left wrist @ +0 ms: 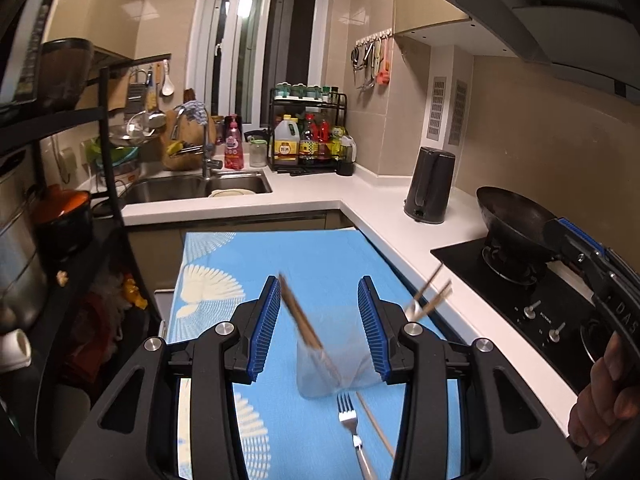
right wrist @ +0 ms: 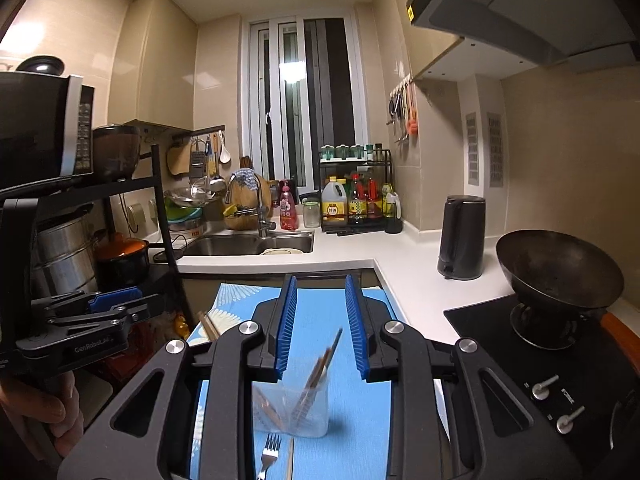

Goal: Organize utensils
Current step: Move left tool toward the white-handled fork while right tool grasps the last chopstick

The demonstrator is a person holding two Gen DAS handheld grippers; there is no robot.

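A clear plastic cup (left wrist: 336, 372) (right wrist: 292, 408) stands on the blue patterned mat (left wrist: 320, 256) (right wrist: 360, 420). Brown chopsticks (left wrist: 300, 316) (right wrist: 316, 376) lean in it, blurred. A silver fork (left wrist: 352, 428) (right wrist: 268, 456) lies in front of the cup, with a single pale chopstick (left wrist: 376, 428) (right wrist: 290, 460) beside it. My left gripper (left wrist: 322, 320) is open above the cup, with the brown chopsticks close to its left finger. My right gripper (right wrist: 321, 328) is open over the cup too, with nothing pressed between its pads. More chopsticks (left wrist: 432, 292) stick out to the right.
A black wok (left wrist: 516, 216) (right wrist: 560, 268) sits on the hob at right, with a dark kettle (left wrist: 430, 184) (right wrist: 460, 236) behind it. The sink (left wrist: 200, 188) and a bottle rack (left wrist: 308, 132) are at the back. A black shelf with pots (right wrist: 120, 256) stands on the left.
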